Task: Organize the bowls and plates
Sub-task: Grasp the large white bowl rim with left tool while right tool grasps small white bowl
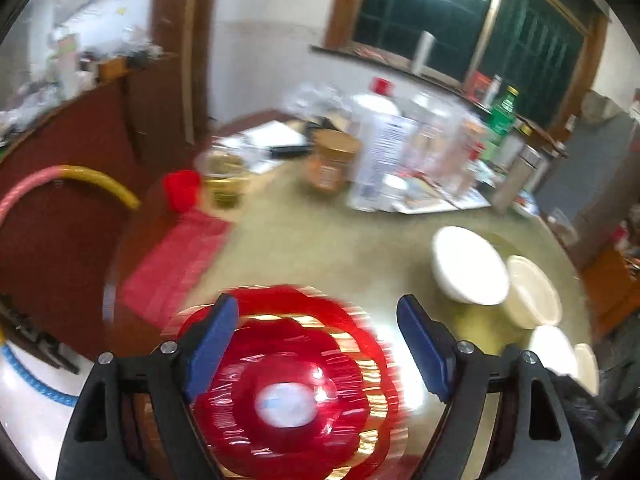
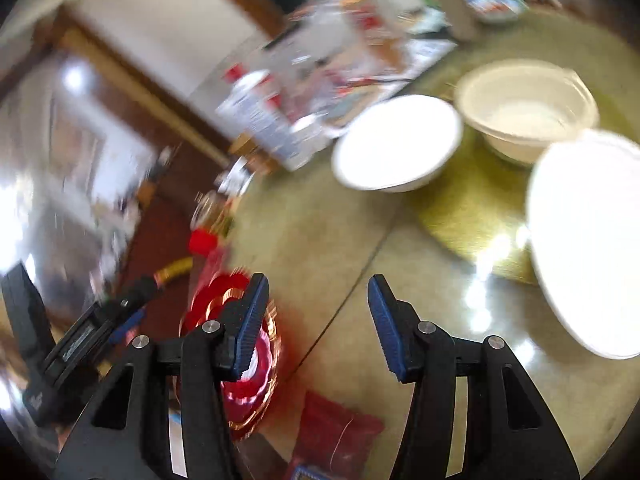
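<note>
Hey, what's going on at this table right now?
A person with a gripper in each hand is sorting dishes on a cluttered round table. The left gripper is open over a red and gold scalloped plate, not gripping it. The right gripper is open and empty above the tabletop. Several white bowls sit untouched to the right. Both views are motion-blurred.

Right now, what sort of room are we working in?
Most likely a home dining room. A round table is crowded with bottles and a jar, white bowls and a red plate sit near its edge, and a wood-framed window is behind.
</note>
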A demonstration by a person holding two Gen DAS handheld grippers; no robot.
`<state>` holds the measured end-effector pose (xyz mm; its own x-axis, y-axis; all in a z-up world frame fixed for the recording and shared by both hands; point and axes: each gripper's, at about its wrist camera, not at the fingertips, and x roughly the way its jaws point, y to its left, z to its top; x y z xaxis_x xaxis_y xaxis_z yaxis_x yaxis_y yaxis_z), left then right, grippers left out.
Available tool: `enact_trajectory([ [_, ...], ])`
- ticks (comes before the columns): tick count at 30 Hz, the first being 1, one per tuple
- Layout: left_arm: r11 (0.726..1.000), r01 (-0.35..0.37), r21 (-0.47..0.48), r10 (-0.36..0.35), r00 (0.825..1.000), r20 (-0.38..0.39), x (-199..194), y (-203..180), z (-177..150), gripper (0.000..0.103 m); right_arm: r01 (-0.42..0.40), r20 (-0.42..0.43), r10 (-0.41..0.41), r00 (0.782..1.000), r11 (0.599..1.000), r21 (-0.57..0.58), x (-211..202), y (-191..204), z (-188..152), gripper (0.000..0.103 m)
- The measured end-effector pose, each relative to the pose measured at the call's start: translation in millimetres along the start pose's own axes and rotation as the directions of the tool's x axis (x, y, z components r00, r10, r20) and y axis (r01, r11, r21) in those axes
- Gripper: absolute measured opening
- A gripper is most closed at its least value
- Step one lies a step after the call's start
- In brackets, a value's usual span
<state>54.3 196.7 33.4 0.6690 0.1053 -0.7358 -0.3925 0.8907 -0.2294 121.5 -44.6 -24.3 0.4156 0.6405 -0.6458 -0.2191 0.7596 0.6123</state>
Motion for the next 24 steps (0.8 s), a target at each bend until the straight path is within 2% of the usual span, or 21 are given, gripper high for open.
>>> enact_trajectory([
  [2,0.998,0.056,0.021,-0.055,0.998,-0.045,17,-29,9,0.082,-0.014,0.011,0.013,1.0,0.993,0.113,-1,-24,11,0.052],
  [8,0.998,0.039,0.043,-0.034,0.992,-0.125,72,-86,20,0.082,-0.055,0.051,0.043,0.998,0.959,0.279,4,-56,41,0.052],
  [12,1.0,-0.021,0.006,0.021,0.989,-0.148,105,-99,25,0.082,-0.021,0.07,0.0,0.998,0.954,0.298,16,-60,60,0.052],
  [18,0.998,-0.064,-0.016,0.06,0.982,-0.18,136,-112,25,0.081,0.017,0.05,-0.035,0.998,0.95,0.313,37,-68,82,0.052],
  [24,0.995,-0.09,-0.042,0.078,0.971,-0.227,164,-115,21,0.08,0.067,0.034,-0.081,0.996,0.949,0.308,50,-71,88,0.052],
])
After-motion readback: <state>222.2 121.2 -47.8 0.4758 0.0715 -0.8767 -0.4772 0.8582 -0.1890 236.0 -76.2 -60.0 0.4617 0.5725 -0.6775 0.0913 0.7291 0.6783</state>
